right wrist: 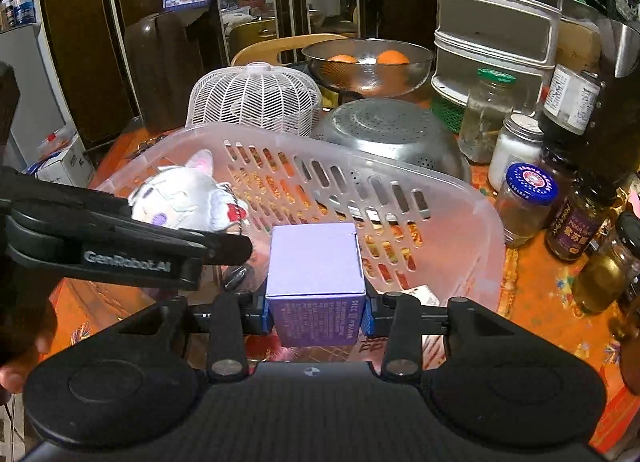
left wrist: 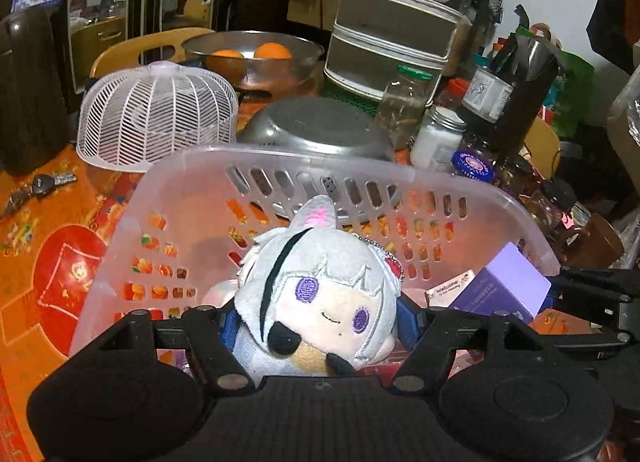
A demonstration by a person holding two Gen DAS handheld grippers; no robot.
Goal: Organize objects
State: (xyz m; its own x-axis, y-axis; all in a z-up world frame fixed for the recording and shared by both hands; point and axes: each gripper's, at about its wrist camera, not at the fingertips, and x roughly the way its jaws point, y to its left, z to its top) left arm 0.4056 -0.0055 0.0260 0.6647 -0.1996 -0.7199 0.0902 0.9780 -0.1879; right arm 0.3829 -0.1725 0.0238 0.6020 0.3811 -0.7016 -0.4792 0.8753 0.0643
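Plush toy [left wrist: 320,294] and purple box [right wrist: 316,282] sit clamped in fingers above the basket [left wrist: 192,166].

- The translucent slotted plastic basket [right wrist: 460,198] stands on the orange patterned counter [right wrist: 532,294], tilted.
- The grey plush doll [left wrist: 320,294] sits over the basket's left part; the lilac cardboard box [right wrist: 316,262] is just right of it, at the near rim.
- Behind the basket lies the upturned perforated steel colander [right wrist: 384,130], with the white lattice dome cover [right wrist: 256,102] to its left.
- Behind both stands the steel mesh bowl holding two oranges [right wrist: 368,66].
- Right of the basket stands the blue-lidded glass jar [right wrist: 524,202], among other jars.
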